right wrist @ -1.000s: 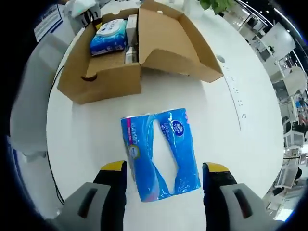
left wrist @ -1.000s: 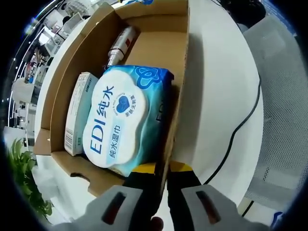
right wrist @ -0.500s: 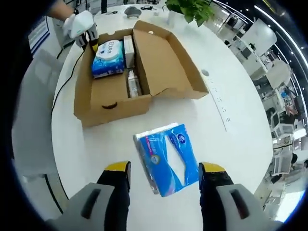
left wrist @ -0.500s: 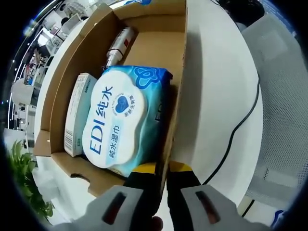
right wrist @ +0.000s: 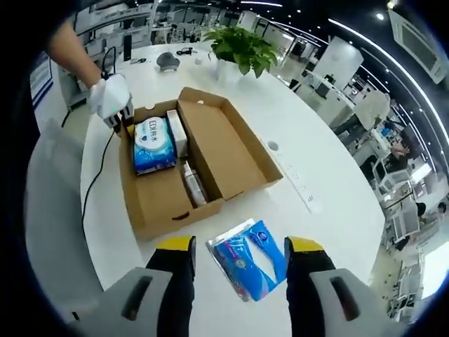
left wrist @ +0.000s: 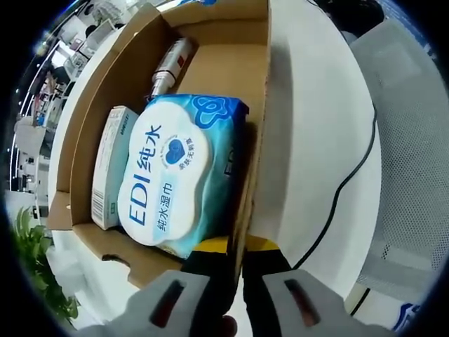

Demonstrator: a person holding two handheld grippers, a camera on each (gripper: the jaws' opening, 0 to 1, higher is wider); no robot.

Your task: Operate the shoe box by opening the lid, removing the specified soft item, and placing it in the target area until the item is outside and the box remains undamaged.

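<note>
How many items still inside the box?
3: wet-wipes pack at the gloved-hand end, slim white carton beside it toward the lid, bottle lying nearer the other end. Something under the pack could be hidden.

"EDI 纯水" and "纯水湿巾" on the wet-wipes pack point(left wrist: 179, 175), other print too small to read

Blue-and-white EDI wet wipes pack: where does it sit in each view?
Left gripper view: blue-and-white EDI wet wipes pack fills the centre, against the near wall of the brown cardboard shoe box.
Right gripper view: upper left, small, at the box's far end.
Shared landmark: the white carton beside it.
</note>
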